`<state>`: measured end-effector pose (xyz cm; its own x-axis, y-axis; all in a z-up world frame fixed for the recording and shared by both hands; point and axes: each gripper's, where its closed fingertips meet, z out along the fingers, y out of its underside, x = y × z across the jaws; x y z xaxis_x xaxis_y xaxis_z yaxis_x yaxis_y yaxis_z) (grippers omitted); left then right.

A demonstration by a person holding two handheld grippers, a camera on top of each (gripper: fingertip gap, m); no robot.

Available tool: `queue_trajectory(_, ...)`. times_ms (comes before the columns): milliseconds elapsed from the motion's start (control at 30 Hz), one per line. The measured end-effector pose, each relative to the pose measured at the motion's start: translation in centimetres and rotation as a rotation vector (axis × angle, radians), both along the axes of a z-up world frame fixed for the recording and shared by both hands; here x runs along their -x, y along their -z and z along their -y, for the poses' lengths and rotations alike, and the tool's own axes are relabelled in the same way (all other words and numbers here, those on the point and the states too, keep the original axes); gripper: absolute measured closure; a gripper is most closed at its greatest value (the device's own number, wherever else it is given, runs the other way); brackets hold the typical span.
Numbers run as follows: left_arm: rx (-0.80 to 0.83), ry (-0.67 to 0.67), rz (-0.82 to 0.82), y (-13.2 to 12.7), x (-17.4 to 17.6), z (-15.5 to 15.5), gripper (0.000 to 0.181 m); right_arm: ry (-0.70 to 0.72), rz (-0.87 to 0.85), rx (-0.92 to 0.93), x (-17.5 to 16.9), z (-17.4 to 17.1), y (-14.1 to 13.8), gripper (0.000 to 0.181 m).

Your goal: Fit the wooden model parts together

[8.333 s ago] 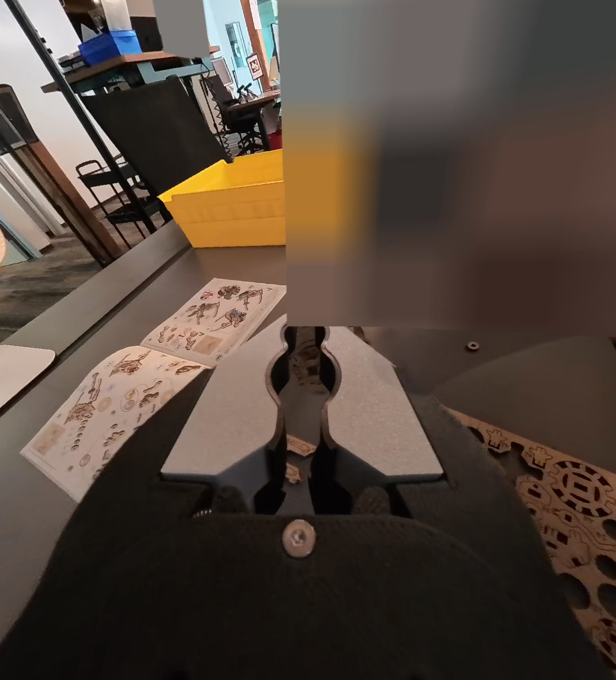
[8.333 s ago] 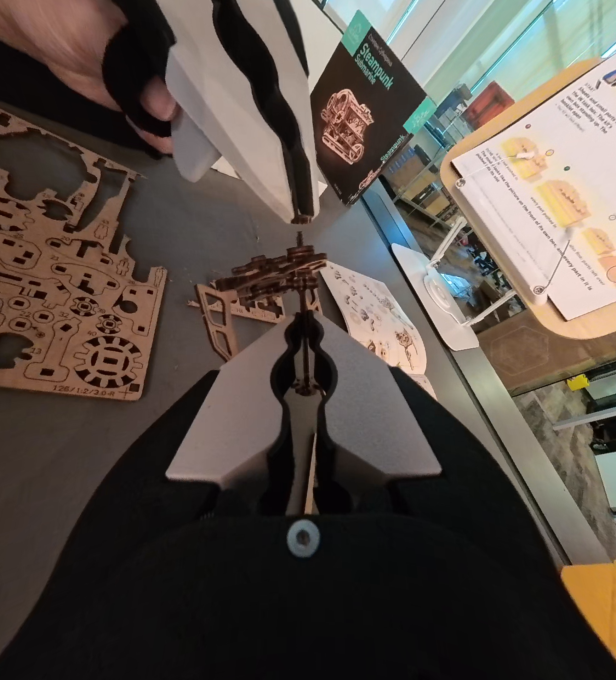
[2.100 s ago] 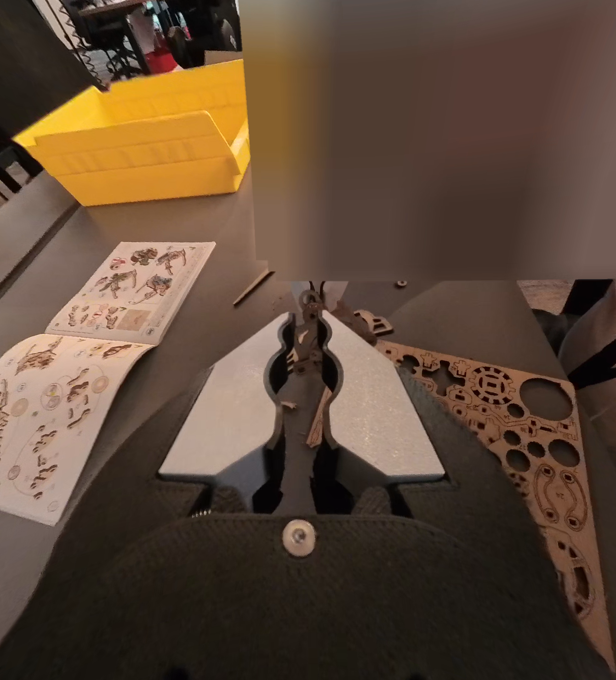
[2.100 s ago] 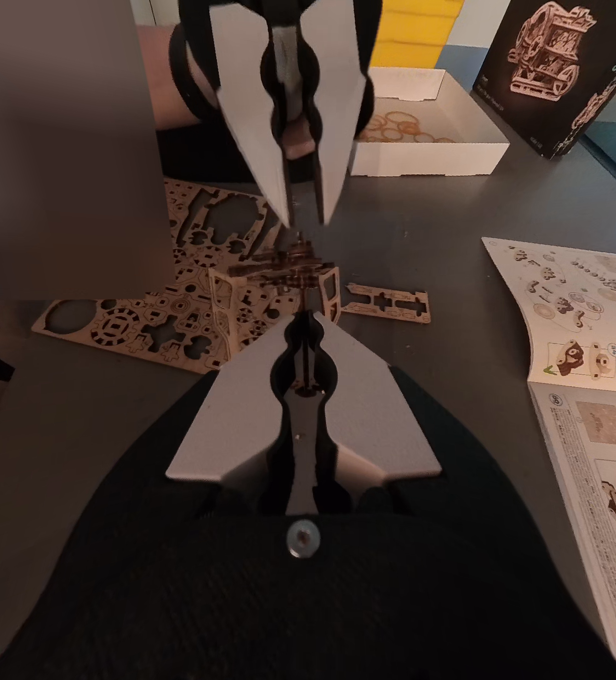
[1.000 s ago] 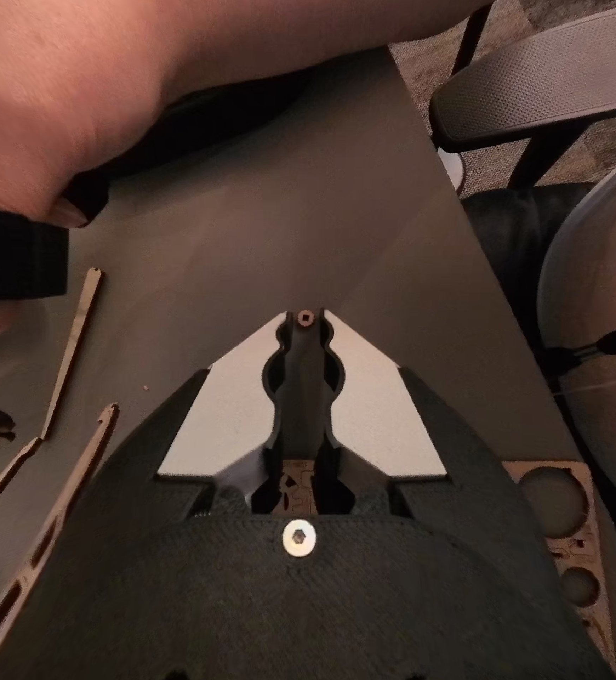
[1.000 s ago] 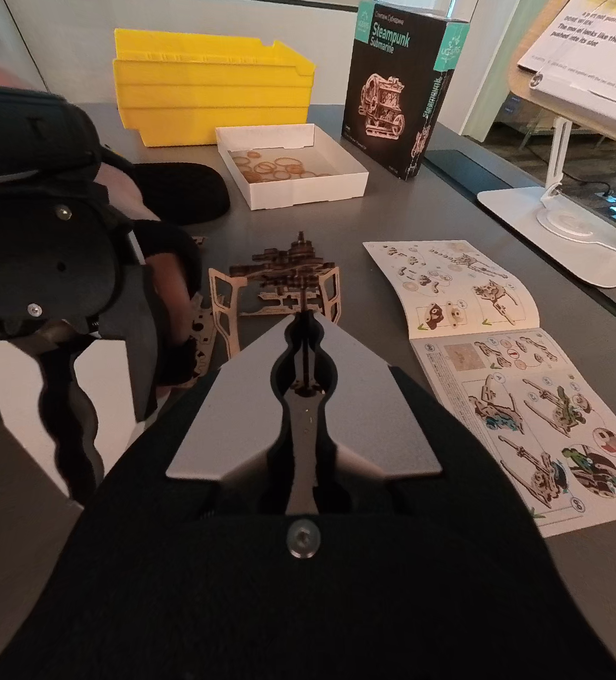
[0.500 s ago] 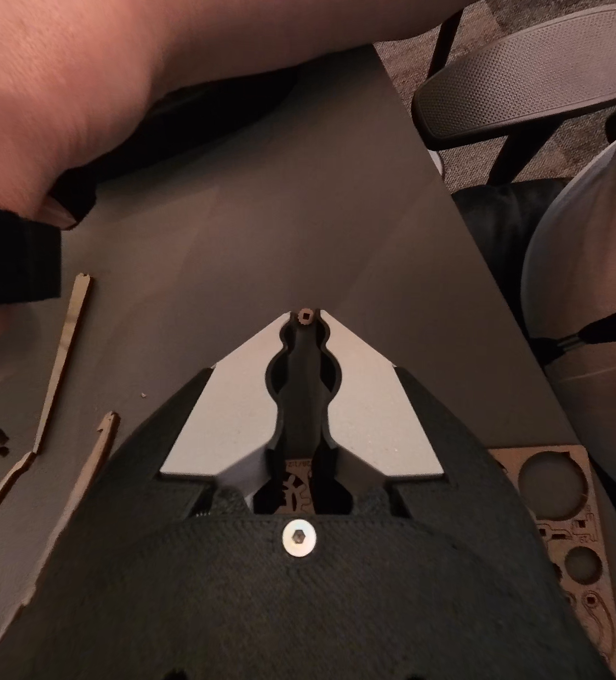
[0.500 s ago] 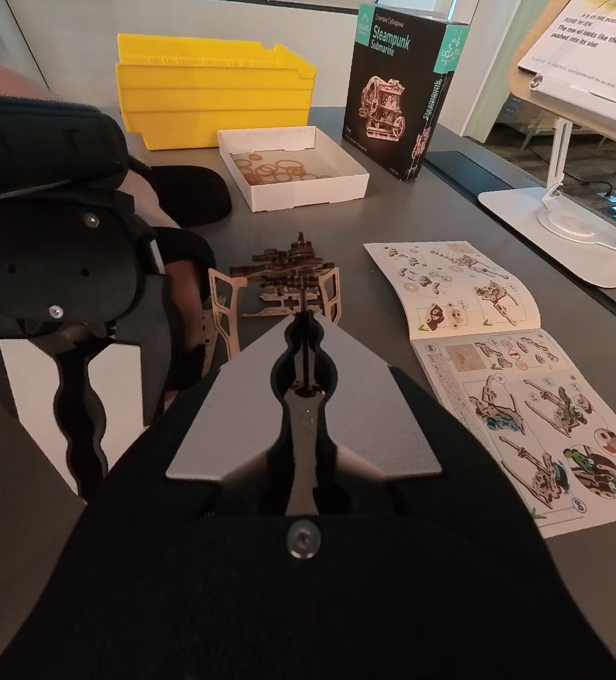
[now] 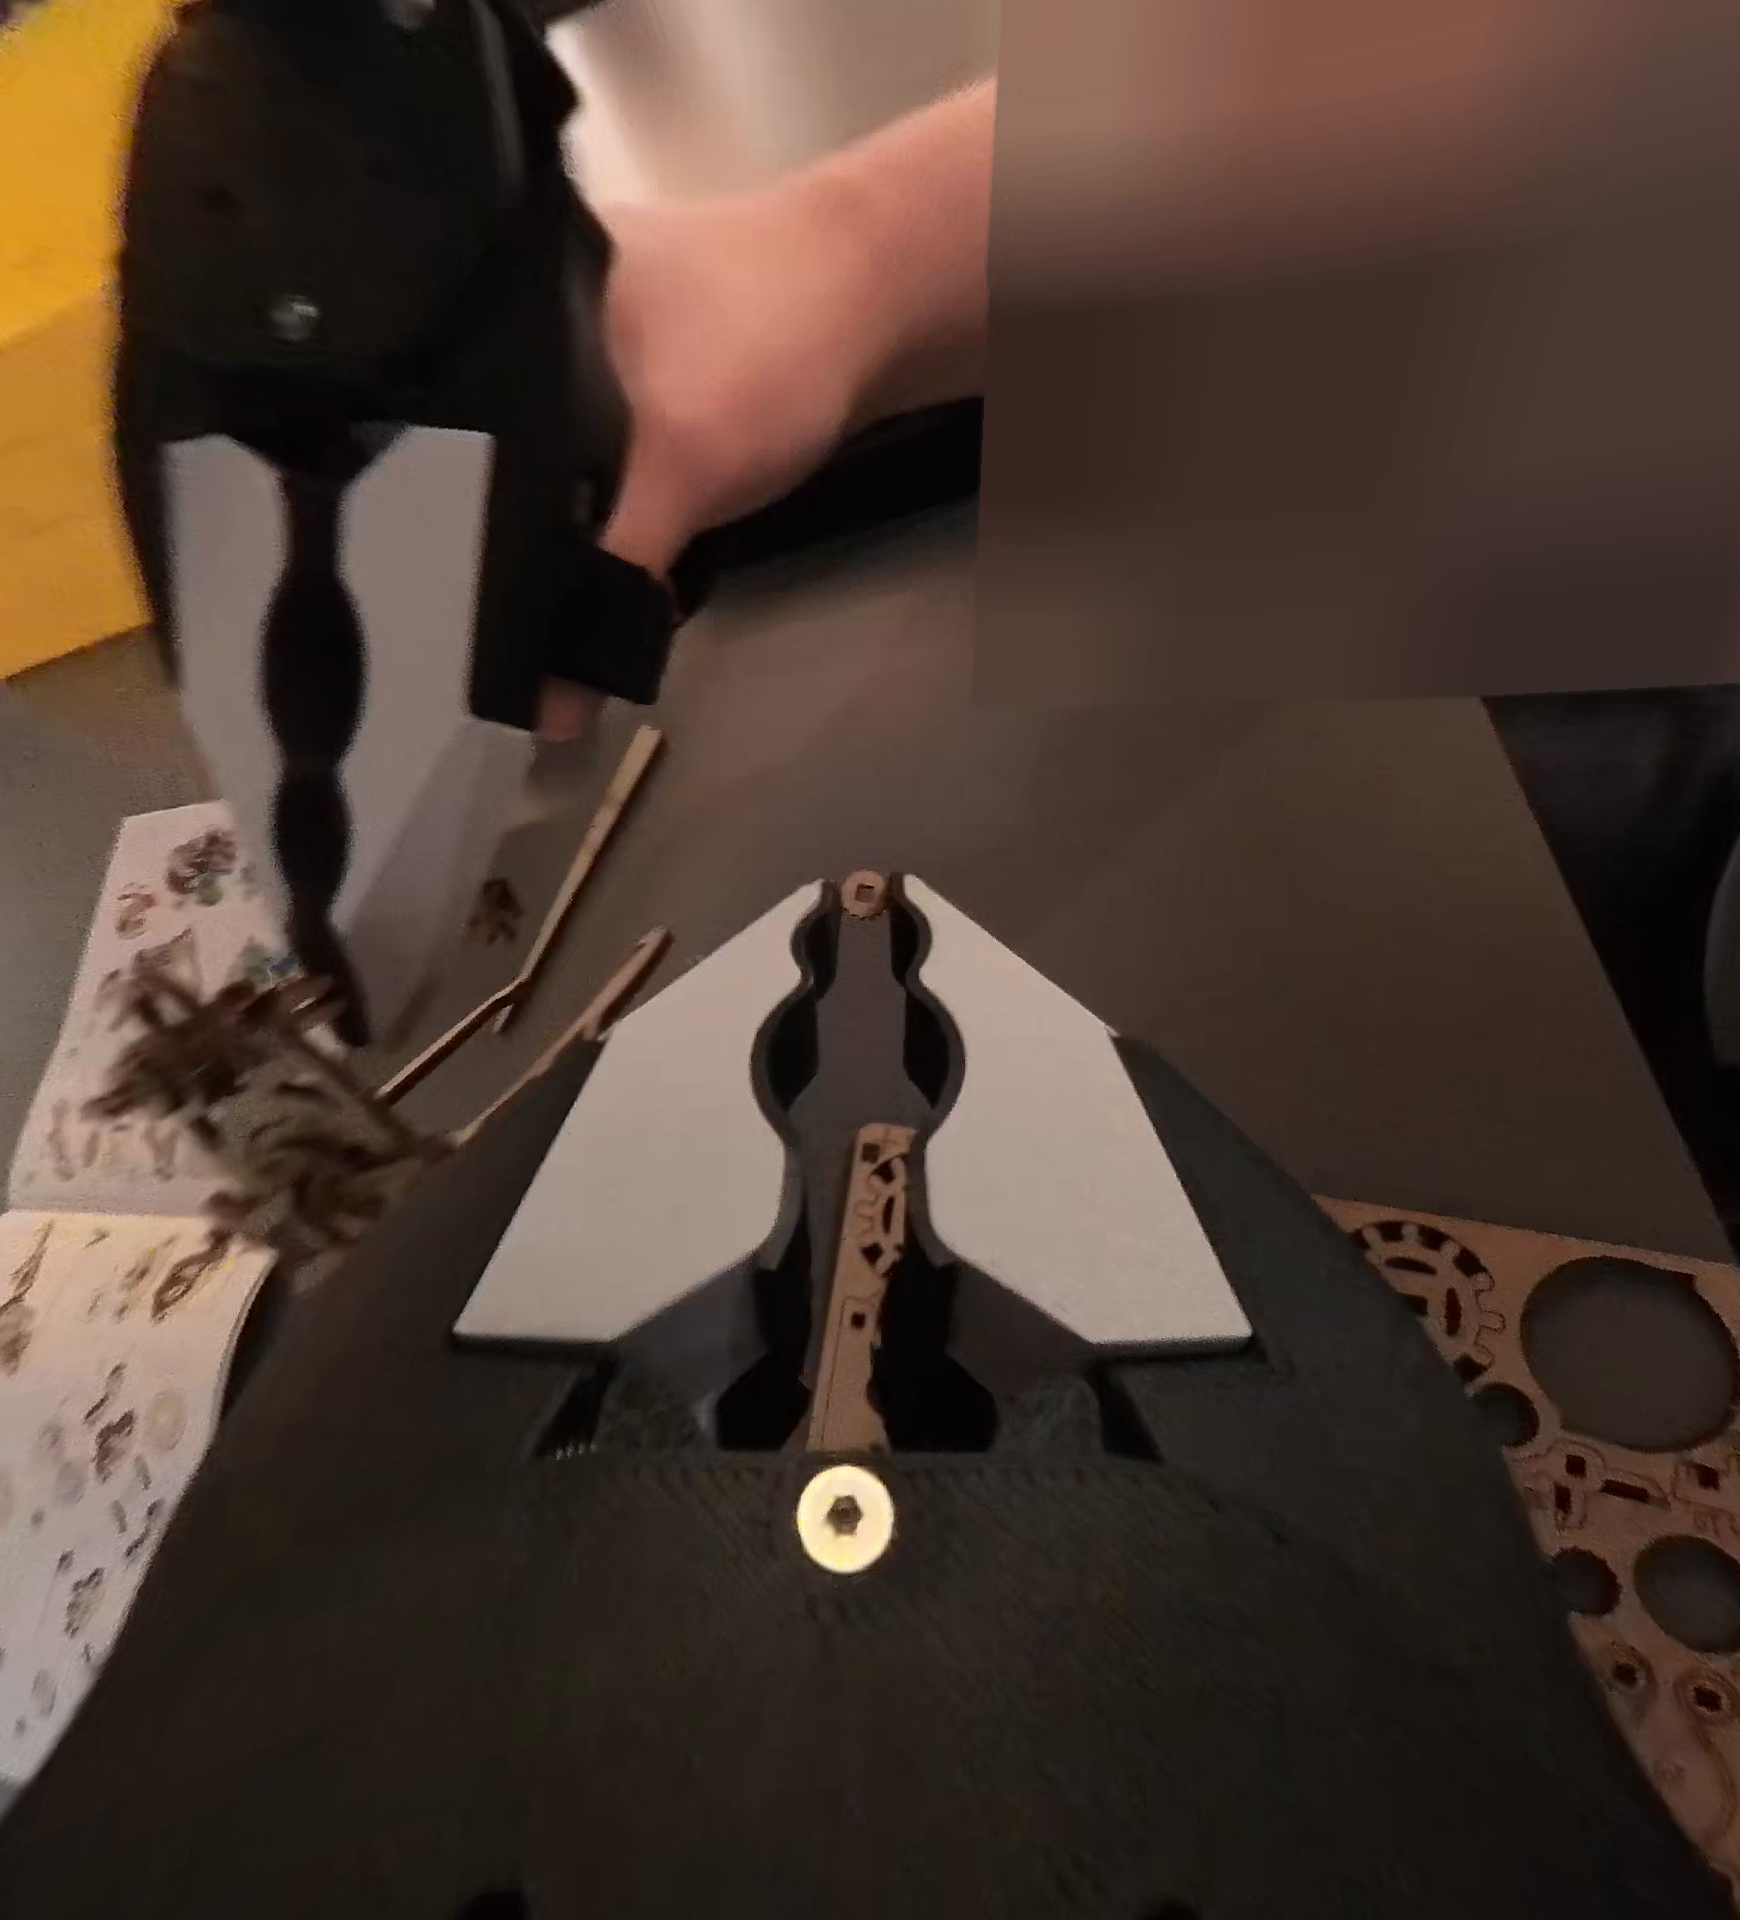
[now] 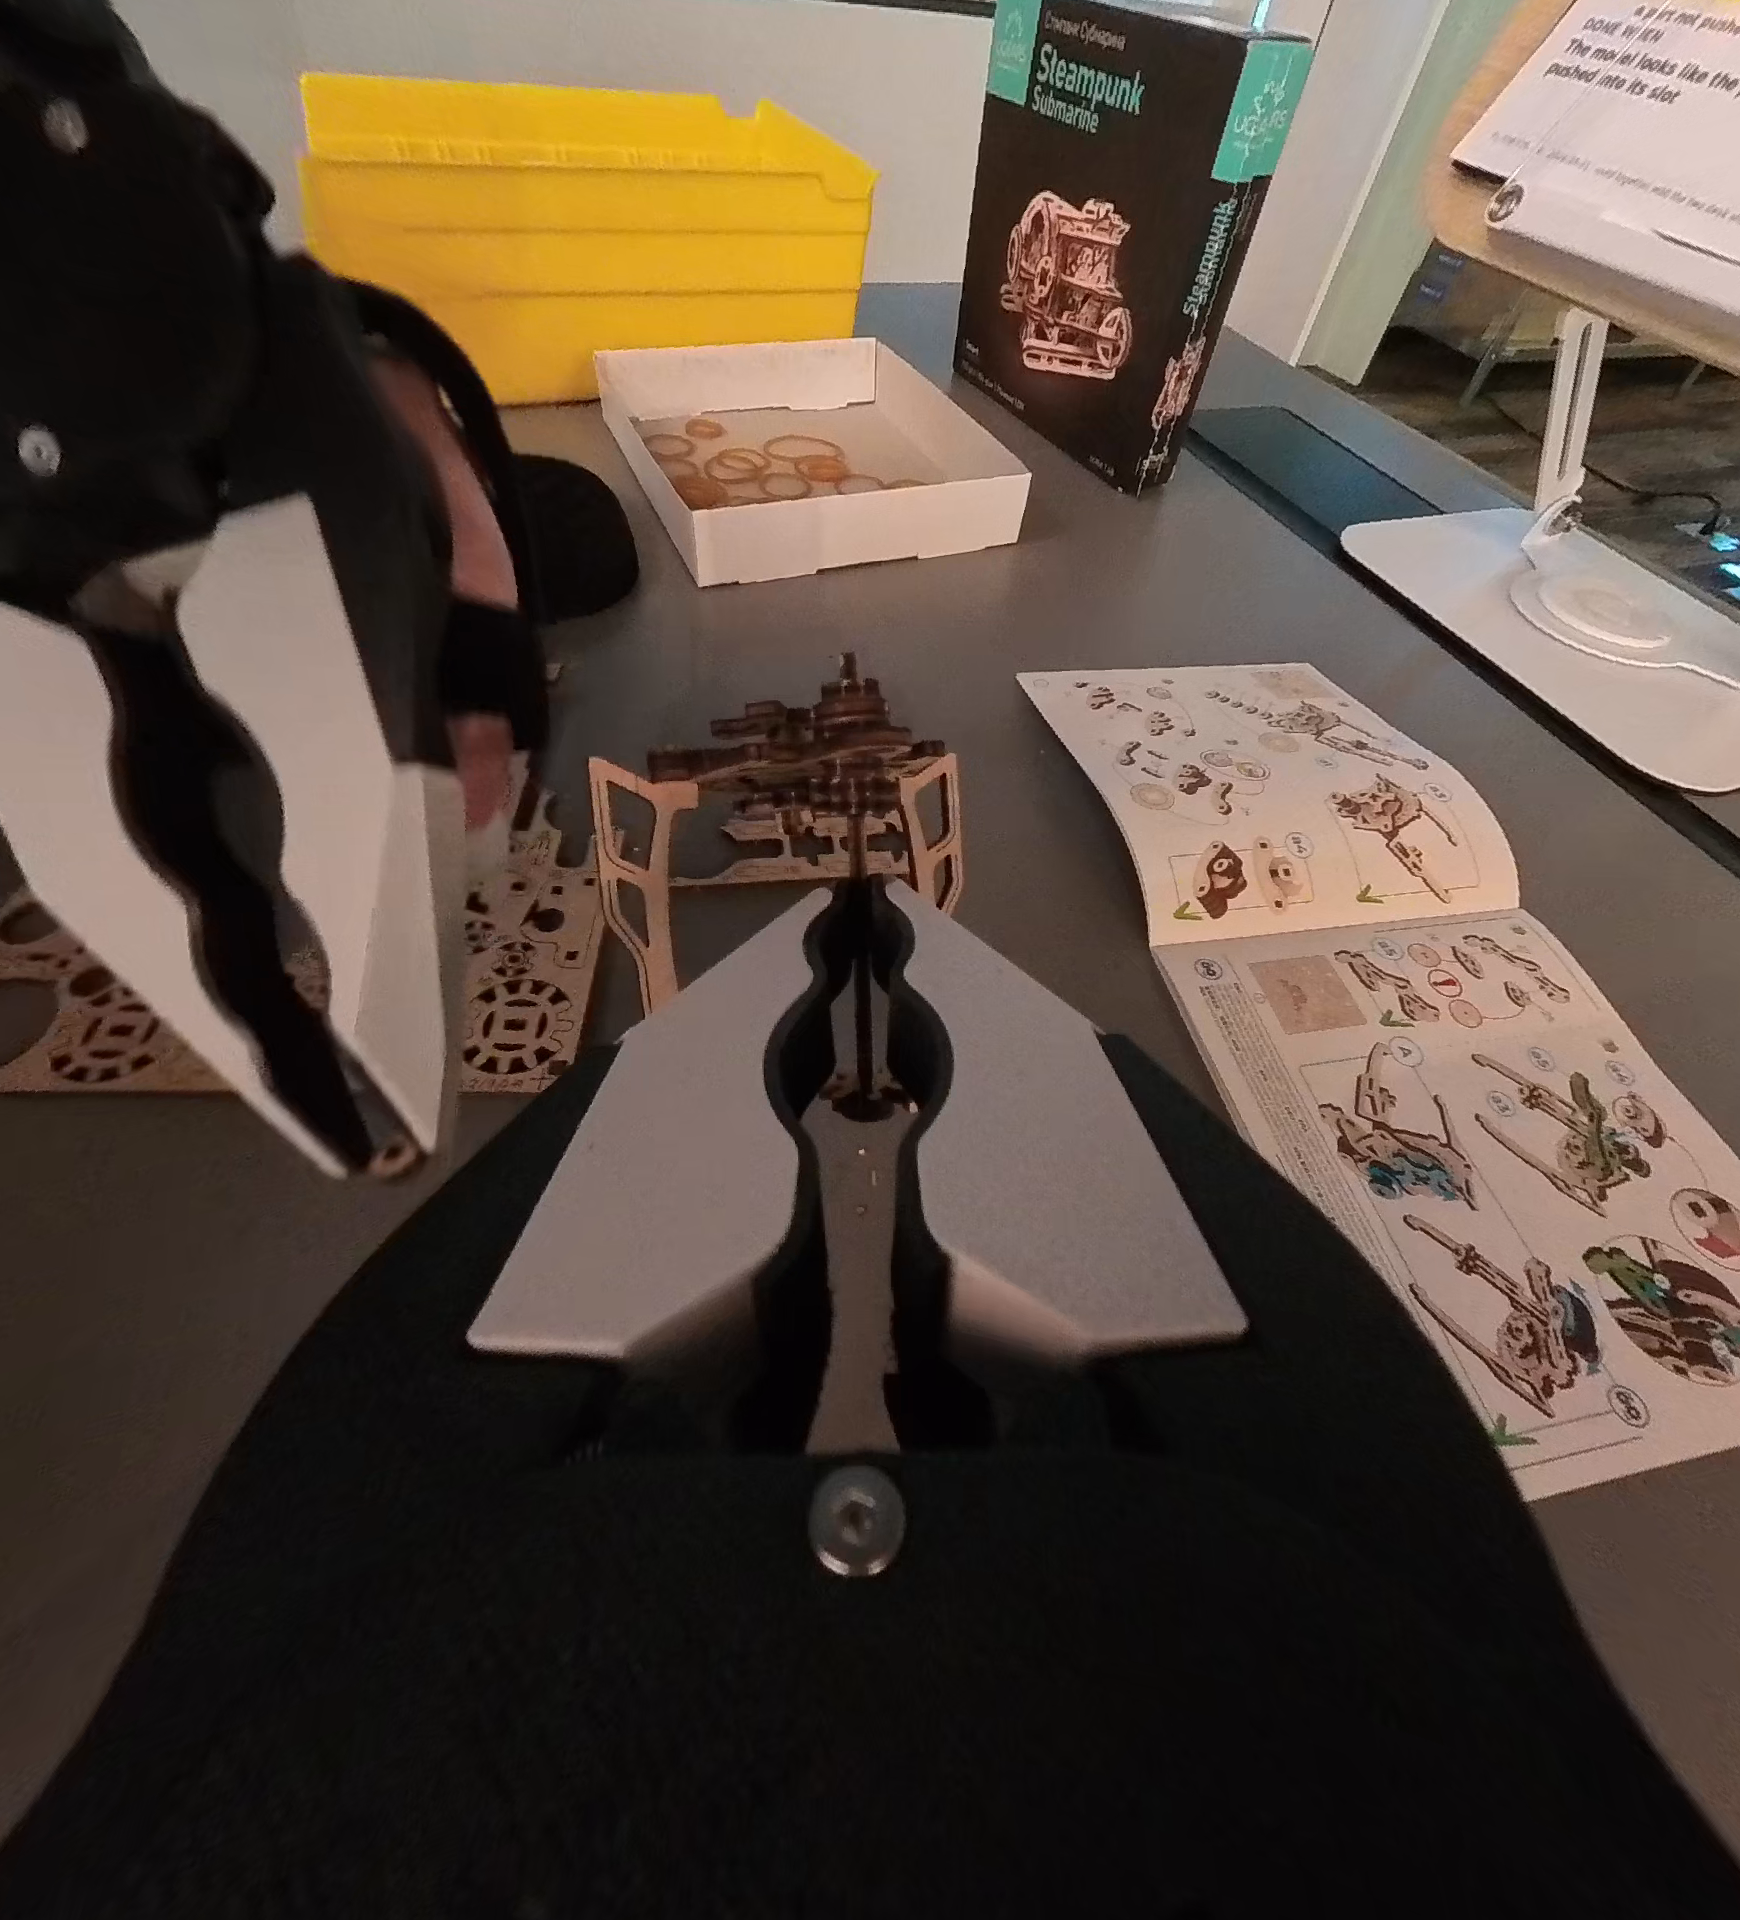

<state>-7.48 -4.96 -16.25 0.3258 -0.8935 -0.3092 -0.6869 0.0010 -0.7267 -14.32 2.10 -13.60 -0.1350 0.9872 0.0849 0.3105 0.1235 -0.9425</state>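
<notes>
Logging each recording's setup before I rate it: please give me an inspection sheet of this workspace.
Surface: dark grey table, bare in front.
Job's things: dark wooden part-built model held at the right gripper; small round wooden gear at the left gripper tips; flat pale punched-out wooden sheets.
Clutter: open instruction booklet, white tray of rings, black kit box, yellow bins.
Grippers: both shut on parts.
Cables: dark cable at the white stand.
Surroundings: window, floor beyond.

Right gripper [image 10: 858, 899] fingers [image 10: 741, 1049] clamp the wooden assembly [image 10: 814, 769]
</notes>
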Motion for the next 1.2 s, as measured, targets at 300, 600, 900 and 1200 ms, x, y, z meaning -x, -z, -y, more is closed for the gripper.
queue_trajectory(300, -0.207, -0.165, 0.141, -4.2, 5.2, -1.9, 0.173, -0.003, 0.000, -0.001, 0.1, -0.1, 0.2, 0.181)
queue_trajectory(600, -0.192, -0.252, 0.432, -7.9, 9.1, -2.8, 0.174, -0.047, -0.003, -0.057, 0.4, 1.0, 0.3, 0.181)
queue_trajectory(900, -0.201, -0.235, 0.420, -7.1, 7.6, -2.8, 0.174, -0.102, 0.010, -0.183, 0.7, 2.8, 0.6, 0.181)
queue_trajectory(1200, -0.198, -0.193, 0.421, -6.9, 7.2, -2.3, 0.173, -0.121, -0.007, -0.185, 0.7, 3.2, 0.3, 0.181)
